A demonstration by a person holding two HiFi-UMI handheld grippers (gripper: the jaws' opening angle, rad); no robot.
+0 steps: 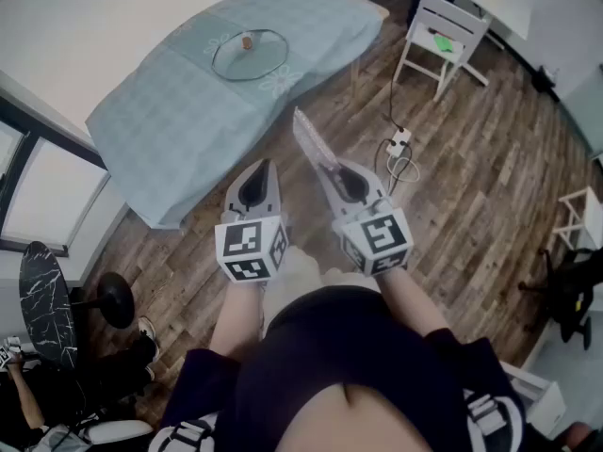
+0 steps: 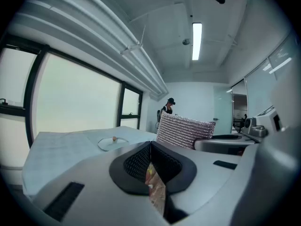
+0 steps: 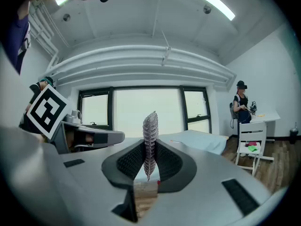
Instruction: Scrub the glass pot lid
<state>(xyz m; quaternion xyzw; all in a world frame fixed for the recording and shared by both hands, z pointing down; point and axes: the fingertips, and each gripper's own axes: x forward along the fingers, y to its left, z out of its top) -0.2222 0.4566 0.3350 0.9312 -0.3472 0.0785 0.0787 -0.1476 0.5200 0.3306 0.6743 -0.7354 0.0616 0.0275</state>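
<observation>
Left gripper [image 1: 263, 168] jaws pressed together, empty; right gripper [image 1: 330, 172] pinches mesh scrub pad [image 1: 307, 137]; glass pot lid [image 1: 250, 55] lies on tablecloth [image 1: 160, 111].

Head cam stared steeply down, cloth-covered table [image 1: 170, 111] far off at 11 o'clock. Both gripper cams rode low, facing roughly level toward that same table.
</observation>
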